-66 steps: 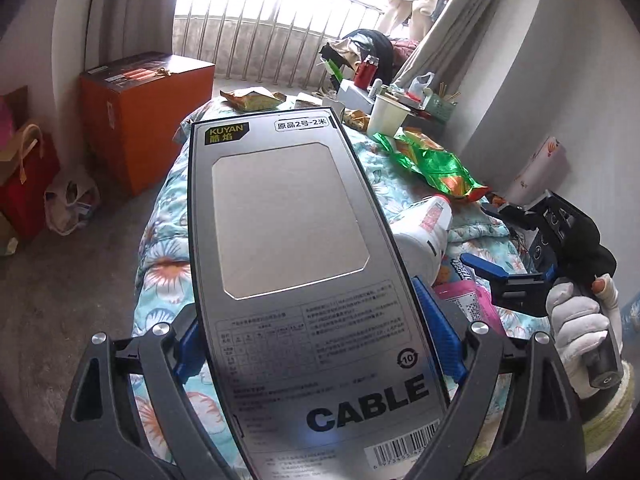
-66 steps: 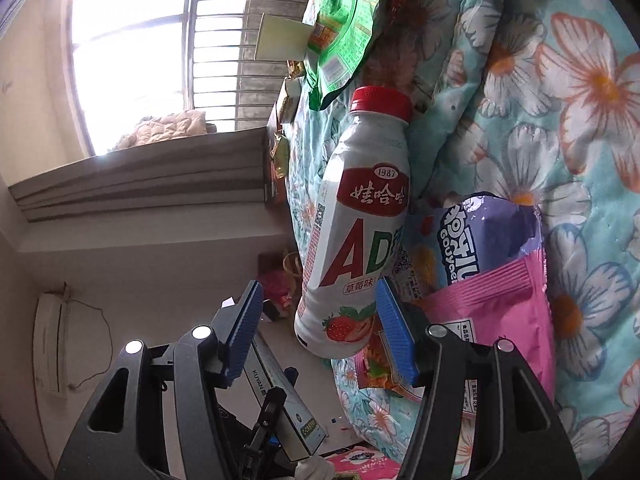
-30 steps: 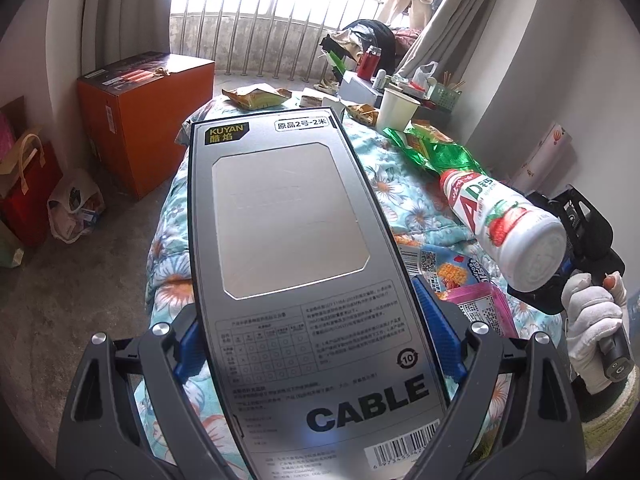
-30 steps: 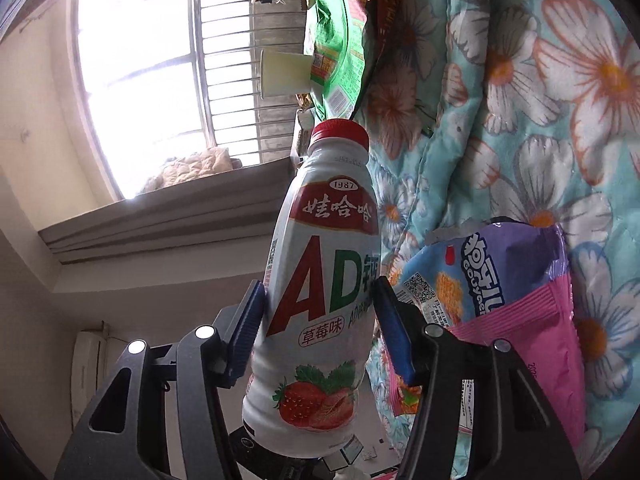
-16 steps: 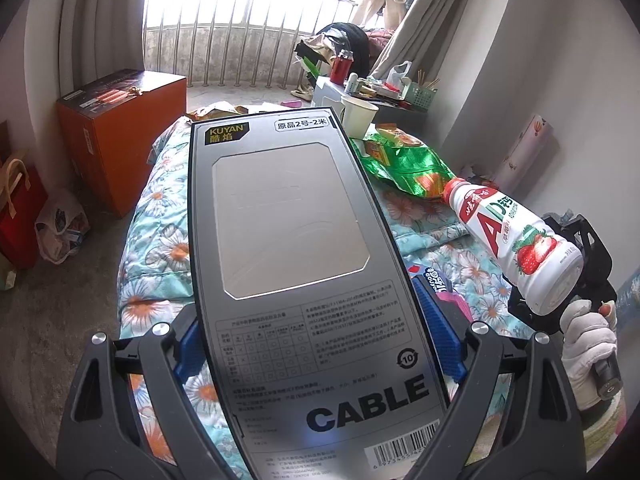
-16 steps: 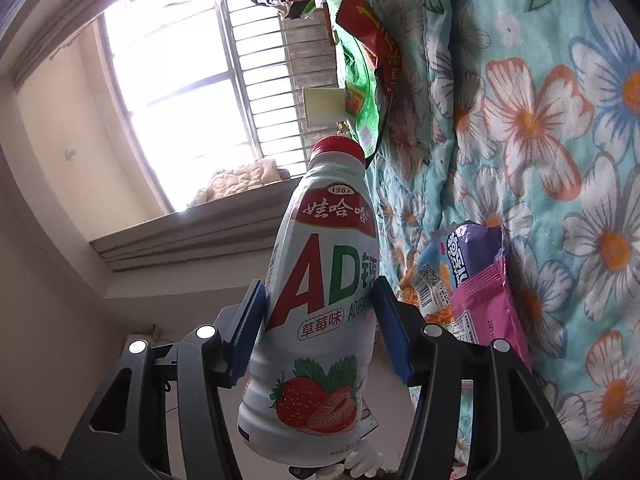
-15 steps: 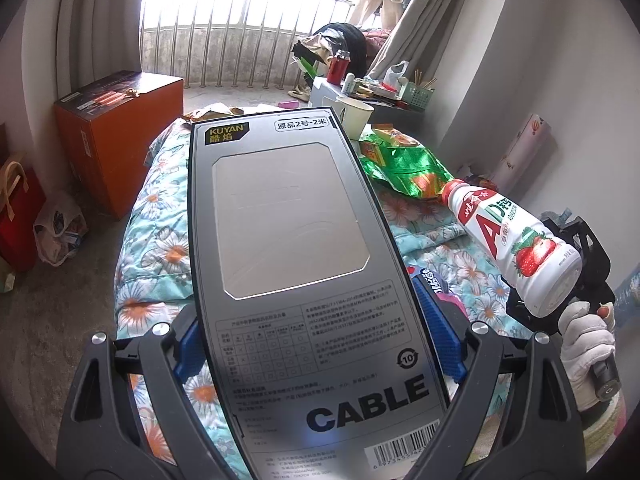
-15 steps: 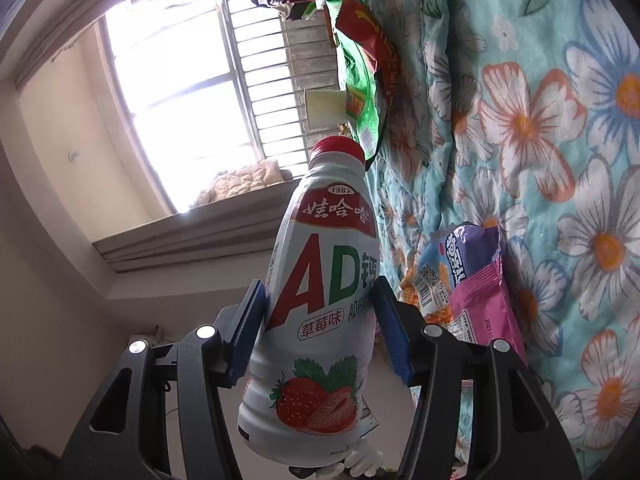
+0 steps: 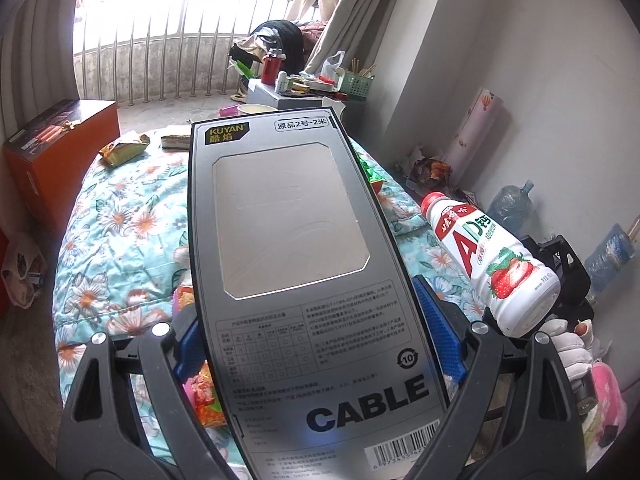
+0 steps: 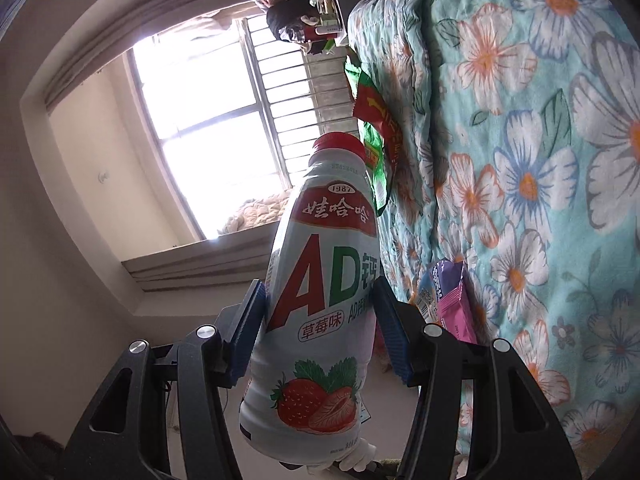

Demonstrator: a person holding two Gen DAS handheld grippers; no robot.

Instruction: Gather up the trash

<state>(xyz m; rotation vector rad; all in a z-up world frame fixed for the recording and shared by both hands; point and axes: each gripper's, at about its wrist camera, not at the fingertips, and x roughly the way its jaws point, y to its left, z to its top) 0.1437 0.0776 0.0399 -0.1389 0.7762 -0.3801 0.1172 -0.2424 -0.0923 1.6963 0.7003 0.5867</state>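
My left gripper (image 9: 316,332) is shut on a flat grey cable box (image 9: 296,240) that fills the middle of the left wrist view. My right gripper (image 10: 318,320) is shut on a white strawberry drink bottle (image 10: 324,300) with a red cap, its blue pads pressing both sides. The same bottle (image 9: 488,260) shows in the left wrist view at the right, held in the air above the bed's edge by a white-gloved hand (image 9: 568,344). Snack wrappers lie on the floral bedspread (image 9: 116,224): a green and red bag (image 10: 374,128), a purple and pink packet (image 10: 448,300), a yellow-brown wrapper (image 9: 124,150).
An orange box (image 9: 52,156) stands left of the bed. A cluttered small table (image 9: 304,92) sits by the balcony railing. A paper cup (image 9: 256,110) peeks behind the cable box. Water jugs (image 9: 512,208) and a rolled paper (image 9: 476,128) stand along the right wall.
Both grippers have drawn back from the bed with their loads. The bottle now hangs lower right in the left wrist view; the bedspread has slid to the right in the right wrist view.
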